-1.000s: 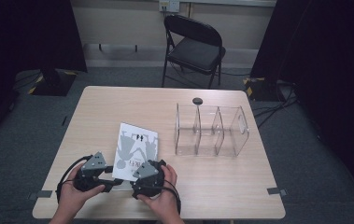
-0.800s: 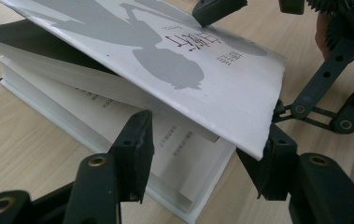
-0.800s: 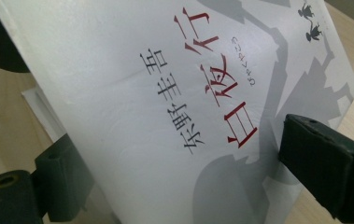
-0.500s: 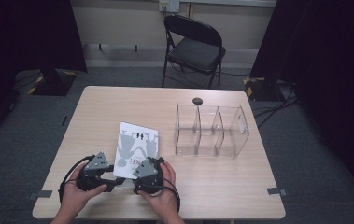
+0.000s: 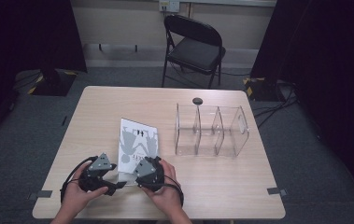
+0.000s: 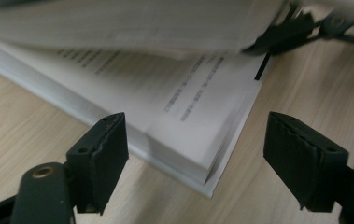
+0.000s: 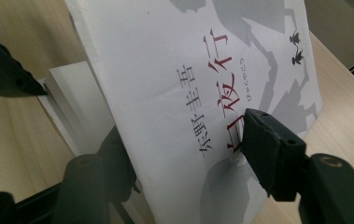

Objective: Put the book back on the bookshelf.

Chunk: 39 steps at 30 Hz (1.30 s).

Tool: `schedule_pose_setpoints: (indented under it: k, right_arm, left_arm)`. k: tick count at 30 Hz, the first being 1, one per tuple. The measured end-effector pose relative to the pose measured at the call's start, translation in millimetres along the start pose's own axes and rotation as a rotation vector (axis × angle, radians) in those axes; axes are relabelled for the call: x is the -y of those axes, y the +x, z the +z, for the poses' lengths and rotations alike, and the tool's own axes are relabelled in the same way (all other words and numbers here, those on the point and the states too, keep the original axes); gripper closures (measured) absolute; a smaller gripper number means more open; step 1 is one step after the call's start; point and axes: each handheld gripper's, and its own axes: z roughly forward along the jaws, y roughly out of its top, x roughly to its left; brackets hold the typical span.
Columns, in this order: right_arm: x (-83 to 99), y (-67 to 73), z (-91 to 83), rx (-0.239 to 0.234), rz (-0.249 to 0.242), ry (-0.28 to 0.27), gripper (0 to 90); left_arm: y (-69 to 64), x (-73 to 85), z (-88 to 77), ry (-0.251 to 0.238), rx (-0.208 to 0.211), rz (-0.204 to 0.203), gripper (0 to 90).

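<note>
Wooden table (image 5: 212,186), from above: bears a white book (image 5: 138,140) near the front edge, with the left tongs (image 5: 115,185) and right tongs (image 5: 137,173) crowded at its near end, apparently to open it. Carries farther back a clear rack (image 5: 240,122) of three compartments, all empty and apart from the book, plus a small black disc (image 5: 197,101) just behind the rack.

Along the left tongs: straddles the near corner of the pages (image 6: 188,107) with jaws wide, having just been opening, and presses on nothing though the corner sits between them. Seems poised to steady the block while the cover (image 6: 118,23) rises overhead.

Along the right tongs: pinches the cover, one jaw on the printed face and the other beneath, having just been closing on it. Holds it tilted up off the pages, likely so the book can be opened from this end.
</note>
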Motion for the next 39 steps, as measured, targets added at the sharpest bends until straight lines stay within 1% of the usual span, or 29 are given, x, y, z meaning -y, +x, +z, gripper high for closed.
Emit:
schedule_pose_setpoints:
  k: [1,2,3,7,8,9,10,12,13,14,15,17,18,19,20,22,23,24,26,27,29,31,32,33,34,35,37,38,39]
  right_arm:
    - [-1.4,-3.0,-2.0,-0.002,0.004,0.004,43.4]
    - [-1.4,-3.0,-2.0,-0.002,0.004,0.004,43.4]
    - [-1.7,-5.3,-3.4,-0.002,0.003,0.004,45.8]
    - [-2.8,-8.5,-6.1,0.006,-0.006,0.009,49.5]
    - [-4.1,-12.4,-8.2,0.004,-0.006,0.016,52.2]
    - [-4.1,-12.4,-8.2,0.004,-0.006,0.016,52.2]
    - [-4.9,-16.3,-10.6,0.008,0.002,0.019,54.4]
    - [-5.0,-18.3,-11.8,0.010,0.009,0.021,55.3]
    - [-5.9,-22.8,-14.0,0.013,0.018,0.025,56.9]
    - [-6.1,-24.2,-14.7,0.014,0.020,0.026,57.5]
    - [-6.7,-25.6,-15.5,0.019,0.020,0.031,58.4]
    - [-7.7,-27.4,-16.4,0.025,0.016,0.037,59.1]
    - [-9.0,-33.0,-18.9,0.026,0.031,0.036,60.5]
    - [-10.1,-35.9,-20.6,0.026,0.041,0.036,61.3]
    - [-10.1,-35.9,-20.6,0.026,0.041,0.036,61.3]
    - [-13.7,-45.0,-25.2,0.039,0.058,0.035,63.4]
    - [-13.7,-45.0,-25.2,0.039,0.058,0.035,63.4]
    - [-15.1,-47.2,-26.4,0.042,0.062,0.037,63.8]
    - [-18.6,-51.4,-29.0,0.045,0.071,0.050,64.6]
    - [-18.6,-51.4,-29.0,0.045,0.071,0.050,64.6]
    - [-20.4,-53.7,-29.8,0.043,0.079,0.052,64.8]
    - [-21.7,-55.1,-30.3,0.042,0.080,0.056,65.1]
    - [-22.6,-55.3,-30.9,0.041,0.090,0.059,65.1]
    - [-23.2,-56.0,-31.2,0.039,0.089,0.059,65.1]
    - [-24.3,-56.4,-31.5,0.039,0.090,0.058,65.1]
    - [-25.1,-56.1,-32.3,0.038,0.099,0.065,65.2]
    - [-27.0,-56.8,-33.0,0.035,0.093,0.062,65.2]
    - [-28.9,-56.8,-35.0,0.029,0.101,0.067,65.2]
    - [-28.9,-56.8,-35.0,0.029,0.101,0.067,65.2]
  left_arm:
    - [3.1,3.0,-0.7,0.015,-0.012,0.000,20.4]
    - [3.1,3.0,-0.7,0.015,-0.012,0.000,20.4]
    - [6.0,5.7,-0.1,0.015,-0.012,-0.015,20.2]
    - [9.9,6.9,-0.2,0.019,-0.010,-0.022,20.2]
    - [12.1,6.2,-2.6,0.015,-0.023,-0.016,20.2]
    - [12.1,6.2,-2.6,0.015,-0.023,-0.016,20.2]
    - [14.2,7.0,-3.7,0.008,-0.041,-0.024,20.2]
    - [16.3,8.0,-4.2,0.015,-0.036,-0.028,20.1]
    - [19.1,9.9,-3.4,0.026,-0.047,-0.022,20.1]
    - [19.1,9.9,-3.4,0.026,-0.047,-0.022,20.1]
    - [21.6,11.4,-2.9,0.030,-0.059,-0.026,20.1]
    - [22.5,12.1,-2.3,0.025,-0.067,-0.028,20.1]
    - [24.1,14.3,-0.7,0.022,-0.084,-0.044,20.0]
    - [25.3,14.9,-1.0,0.035,-0.077,-0.043,19.8]
    - [25.3,14.9,-1.0,0.035,-0.077,-0.043,19.7]
    - [24.5,15.7,1.8,0.049,-0.102,-0.028,19.7]
    - [24.5,15.7,1.8,0.049,-0.102,-0.028,19.6]
    - [23.5,15.8,3.7,0.043,-0.105,-0.040,19.6]
    - [24.2,15.9,7.2,0.080,-0.112,-0.010,19.6]
    - [24.2,15.9,7.2,0.080,-0.112,-0.010,19.7]
    - [23.1,16.7,10.8,0.077,-0.110,-0.024,19.7]
    - [23.3,17.2,13.2,0.088,-0.118,-0.007,19.7]
    - [23.0,17.4,14.3,0.082,-0.126,-0.006,19.7]
    - [23.8,16.8,14.5,0.095,-0.120,0.000,19.6]
    - [24.3,16.4,14.9,0.094,-0.123,0.003,19.7]
    - [23.3,16.2,17.2,0.076,-0.132,-0.009,19.7]
    - [23.0,14.4,17.9,0.080,-0.126,-0.011,20.0]
    - [22.0,13.3,20.1,0.068,-0.134,-0.021,20.0]
    - [22.0,13.3,20.1,0.068,-0.134,-0.021,20.0]
